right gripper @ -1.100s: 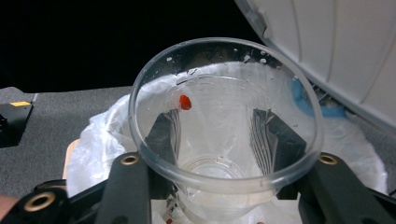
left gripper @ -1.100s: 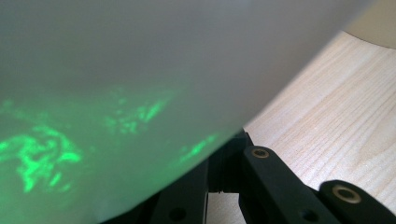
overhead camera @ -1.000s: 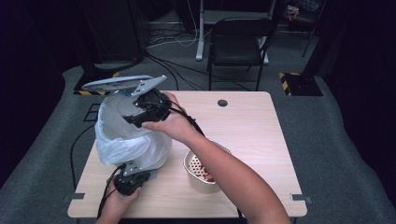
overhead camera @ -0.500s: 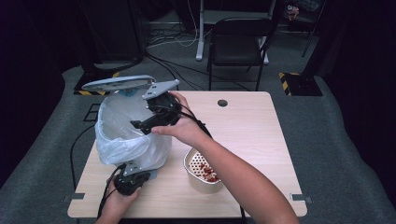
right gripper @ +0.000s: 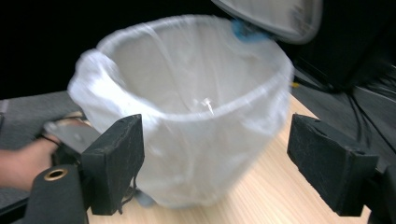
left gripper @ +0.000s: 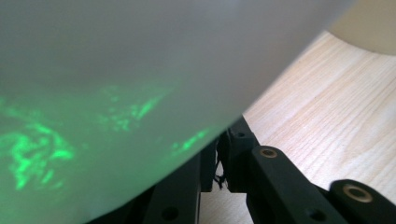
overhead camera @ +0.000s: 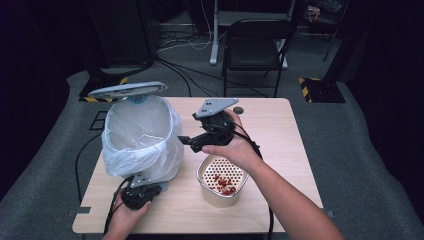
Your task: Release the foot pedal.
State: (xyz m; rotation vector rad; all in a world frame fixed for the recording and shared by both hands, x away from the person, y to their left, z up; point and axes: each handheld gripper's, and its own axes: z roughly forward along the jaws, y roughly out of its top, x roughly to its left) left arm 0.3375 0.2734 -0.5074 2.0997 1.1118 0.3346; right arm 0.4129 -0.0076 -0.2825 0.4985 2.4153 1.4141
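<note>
Bin (overhead camera: 142, 135), bag-lined, lid raised: landmark, on bench (overhead camera: 280, 150). Left gripper (overhead camera: 141, 192) closed at bin's base. Right gripper (overhead camera: 197, 141) beside bin's rim, agape, empty. Strainer bowl (overhead camera: 222, 181) beside bin holds red scraps; emptying apparently unfinished.

obstacles: lined bin (overhead camera: 142, 137), colander (overhead camera: 222, 181) | free: table's right side (overhead camera: 280, 130)
</note>
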